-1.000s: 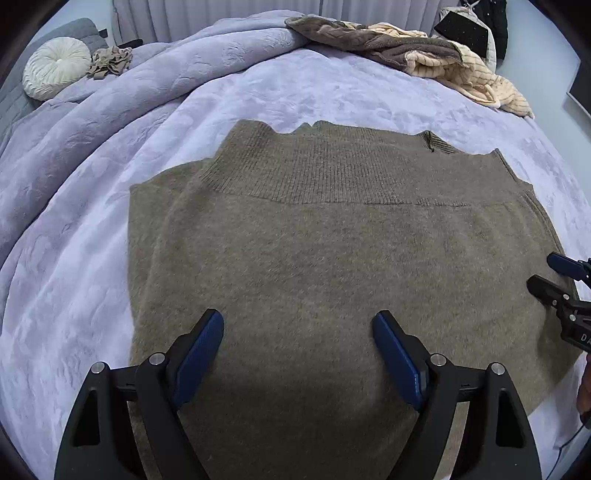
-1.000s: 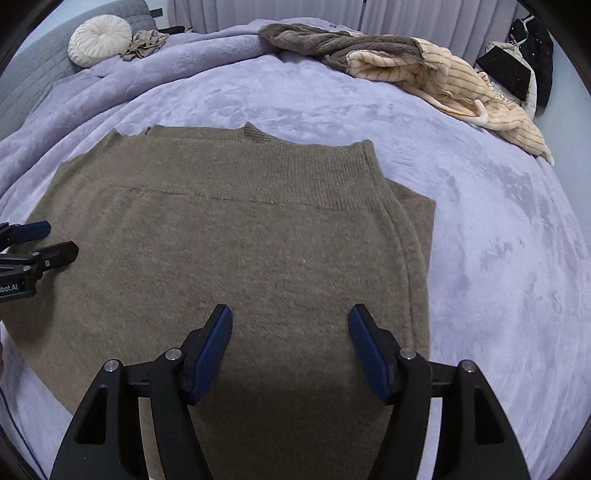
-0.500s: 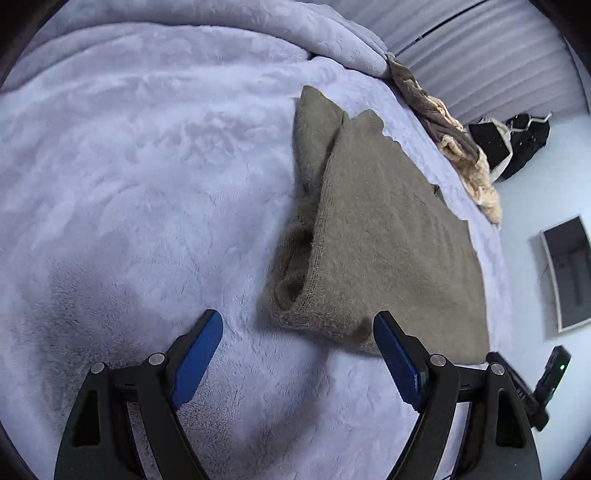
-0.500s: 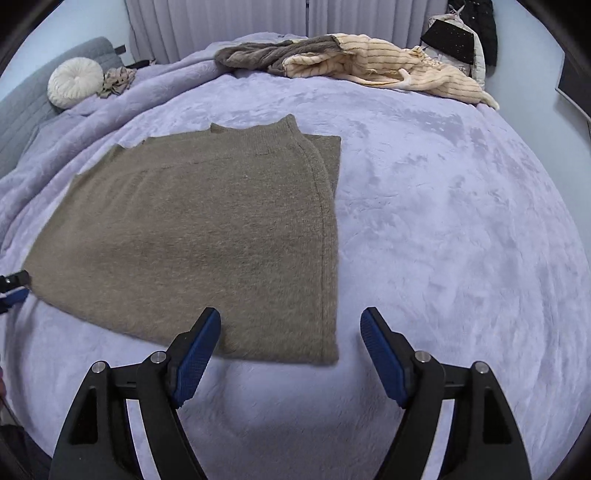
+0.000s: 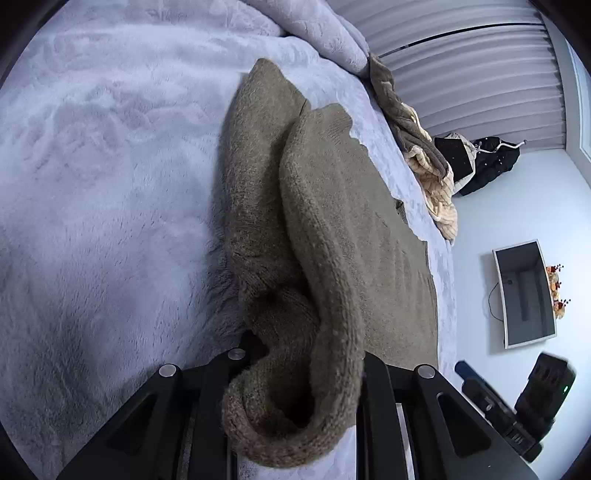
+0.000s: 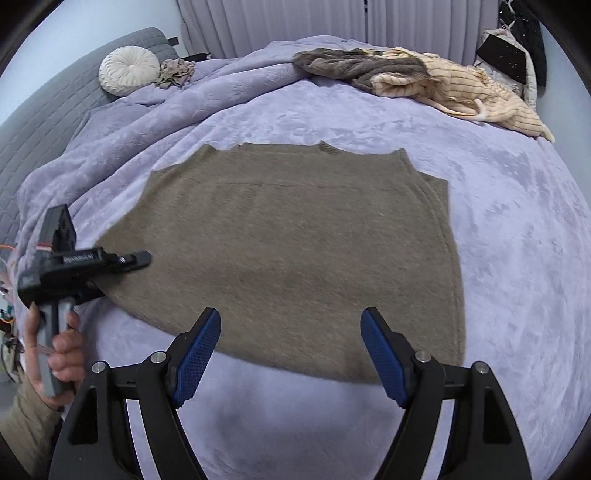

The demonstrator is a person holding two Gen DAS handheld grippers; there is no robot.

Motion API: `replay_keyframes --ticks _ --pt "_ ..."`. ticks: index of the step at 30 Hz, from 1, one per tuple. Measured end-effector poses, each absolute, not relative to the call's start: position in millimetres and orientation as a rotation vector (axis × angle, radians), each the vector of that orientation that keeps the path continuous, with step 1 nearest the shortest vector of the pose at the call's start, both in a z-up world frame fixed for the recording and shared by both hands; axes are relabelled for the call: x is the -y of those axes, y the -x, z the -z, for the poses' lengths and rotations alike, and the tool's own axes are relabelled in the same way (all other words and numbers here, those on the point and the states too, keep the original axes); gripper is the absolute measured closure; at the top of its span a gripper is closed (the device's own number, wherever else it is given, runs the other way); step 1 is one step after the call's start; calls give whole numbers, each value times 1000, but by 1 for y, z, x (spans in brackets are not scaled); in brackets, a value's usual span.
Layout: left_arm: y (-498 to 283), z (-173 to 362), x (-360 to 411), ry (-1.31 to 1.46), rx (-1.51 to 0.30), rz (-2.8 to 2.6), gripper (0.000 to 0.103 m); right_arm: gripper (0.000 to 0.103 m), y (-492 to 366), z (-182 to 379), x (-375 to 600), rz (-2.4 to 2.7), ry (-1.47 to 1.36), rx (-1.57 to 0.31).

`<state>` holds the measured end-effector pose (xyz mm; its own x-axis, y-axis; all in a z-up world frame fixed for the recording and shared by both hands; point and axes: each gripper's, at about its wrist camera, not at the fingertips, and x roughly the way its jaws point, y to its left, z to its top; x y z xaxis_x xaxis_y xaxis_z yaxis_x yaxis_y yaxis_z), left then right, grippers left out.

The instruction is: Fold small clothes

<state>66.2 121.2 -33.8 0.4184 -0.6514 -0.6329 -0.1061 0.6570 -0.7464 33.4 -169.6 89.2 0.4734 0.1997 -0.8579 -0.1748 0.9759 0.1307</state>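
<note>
Left wrist view: my left gripper (image 5: 295, 387) jaws closing on the sweater (image 5: 332, 229) corner
Thick bunched knit may slip out; right gripper (image 6: 290, 354) jaws wide, empty

I'm working in a home bedroom, as far as I can see. A wide bed (image 6: 517, 236) fills both views, covered by a plush lavender blanket (image 6: 207, 96) bunched toward the grey quilted headboard (image 6: 48, 110). A round cream cushion (image 6: 129, 70) sits by the headboard. Loose clothes (image 6: 424, 81) lie heaped at the far edge, and pleated curtains (image 6: 295, 22) hang behind. From the left wrist I also see a pale wall with a flat screen (image 5: 524, 295) and dark garments hanging (image 5: 491, 162)
</note>
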Motion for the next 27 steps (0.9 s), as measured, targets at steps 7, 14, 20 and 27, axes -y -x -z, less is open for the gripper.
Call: replay_keyframes --ticks 7,14,20,27 --pt "-59 34 -125 784 -1057 380 84 22 -135 -86 59 -399 -81 -1159" --pt "-50 32 -123 732 -1031 382 84 22 -231 -34 -42 -344 -58 -1368" --pt "-46 29 -115 661 -1009 364 84 11 -248 6 -105 -277 137 -1472" --pt "-41 3 -104 591 -999 377 93 81 -231 -4 -106 -309 261 -1399"
